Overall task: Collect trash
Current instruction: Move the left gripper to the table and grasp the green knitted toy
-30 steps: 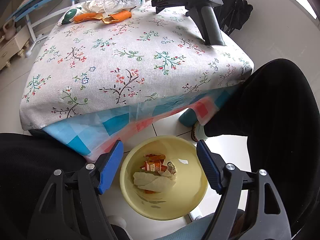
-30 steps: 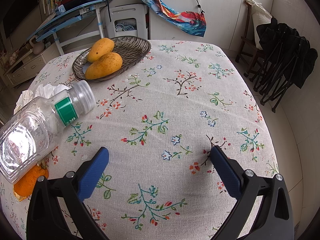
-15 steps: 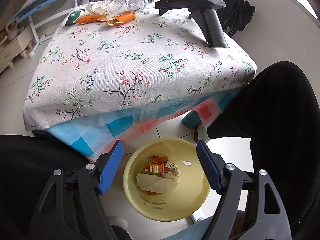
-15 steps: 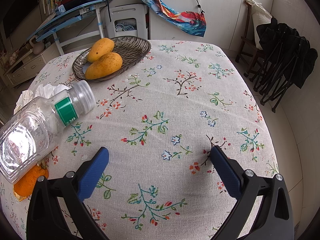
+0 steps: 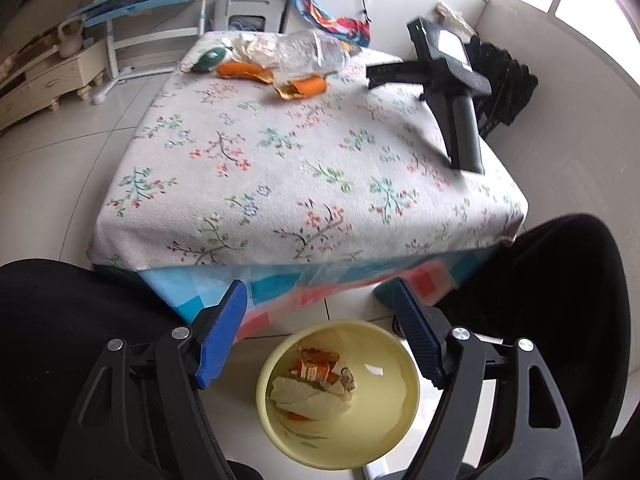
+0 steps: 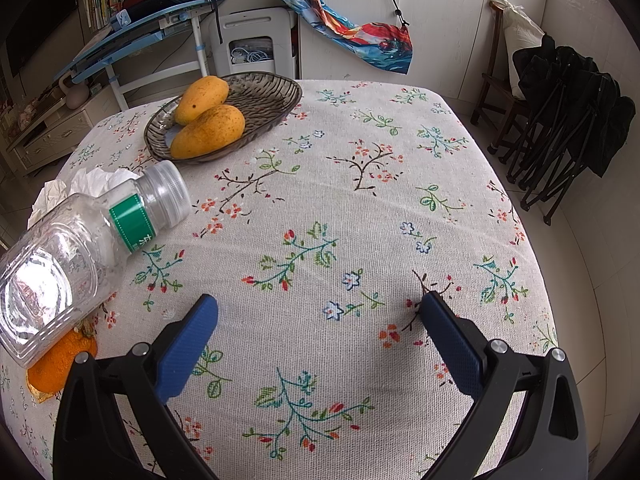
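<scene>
My left gripper (image 5: 318, 300) is open and empty, above a yellow bin (image 5: 396, 432) on the floor that holds tissue and wrappers (image 5: 312, 384). On the floral table (image 5: 280, 168), far side, lie orange peels (image 5: 300, 87), a clear plastic bottle (image 5: 312, 50), tissue (image 5: 250, 44) and a green wrapper (image 5: 208, 58). My right gripper (image 6: 318, 308) is open and empty, resting low over the table; it also shows in the left wrist view (image 5: 448, 76). The bottle (image 6: 80, 240) lies left of it, on an orange peel (image 6: 60, 364), with tissue (image 6: 84, 184) behind.
A woven basket (image 6: 264, 100) holds two mangoes (image 6: 208, 128) at the table's far side. Black-clad legs (image 5: 560, 304) flank the bin. Folded black chairs (image 6: 568, 120) stand to the right. A blue desk (image 6: 140, 40) and white appliance stand behind.
The left gripper has lifted and tilted up from the bin, so more of the table shows. The right gripper has not moved.
</scene>
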### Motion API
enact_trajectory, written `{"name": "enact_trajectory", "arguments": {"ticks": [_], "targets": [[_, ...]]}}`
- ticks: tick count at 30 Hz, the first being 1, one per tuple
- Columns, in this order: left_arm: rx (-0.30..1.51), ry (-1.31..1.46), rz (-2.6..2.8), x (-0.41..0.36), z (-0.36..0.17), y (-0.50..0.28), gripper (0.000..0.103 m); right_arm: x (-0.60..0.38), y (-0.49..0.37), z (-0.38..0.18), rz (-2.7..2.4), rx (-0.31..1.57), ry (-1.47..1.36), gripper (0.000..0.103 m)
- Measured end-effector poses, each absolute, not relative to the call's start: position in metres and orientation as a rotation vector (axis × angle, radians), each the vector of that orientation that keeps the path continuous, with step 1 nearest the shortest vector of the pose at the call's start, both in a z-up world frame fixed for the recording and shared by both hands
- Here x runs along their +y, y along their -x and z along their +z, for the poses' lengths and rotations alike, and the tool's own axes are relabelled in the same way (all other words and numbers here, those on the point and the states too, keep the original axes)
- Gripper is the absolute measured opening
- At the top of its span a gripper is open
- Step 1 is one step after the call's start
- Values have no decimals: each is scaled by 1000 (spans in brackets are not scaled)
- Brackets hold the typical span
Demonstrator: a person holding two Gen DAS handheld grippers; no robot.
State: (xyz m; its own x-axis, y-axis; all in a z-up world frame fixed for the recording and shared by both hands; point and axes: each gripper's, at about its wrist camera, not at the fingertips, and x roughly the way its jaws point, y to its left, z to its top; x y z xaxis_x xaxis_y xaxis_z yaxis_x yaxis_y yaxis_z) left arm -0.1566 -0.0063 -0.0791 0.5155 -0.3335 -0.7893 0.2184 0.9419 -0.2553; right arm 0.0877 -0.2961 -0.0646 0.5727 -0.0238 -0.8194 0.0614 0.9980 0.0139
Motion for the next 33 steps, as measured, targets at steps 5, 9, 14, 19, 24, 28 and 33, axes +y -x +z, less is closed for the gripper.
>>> {"name": "enact_trajectory", "arguments": {"ticks": [5, 9, 14, 19, 24, 28, 33], "targets": [[882, 325, -260, 31, -61, 141, 75, -296, -88, -65, -50, 960, -42, 97], [856, 320, -210, 41, -49, 114, 75, -296, -88, -65, -50, 960, -43, 97], [828, 227, -185, 37, -36, 67, 75, -296, -88, -65, -50, 960, -43, 97], [812, 165, -144, 40, -32, 19, 75, -296, -88, -65, -50, 960, -43, 97], [837, 125, -114, 43, -36, -32, 75, -296, -88, -65, -50, 960, -43, 97], [861, 83, -106, 38, -45, -66, 75, -296, -89, -65, -51, 960, -43, 97], [876, 23, -109, 29, -50, -103, 75, -296, -88, -65, -51, 960, -43, 97]]}}
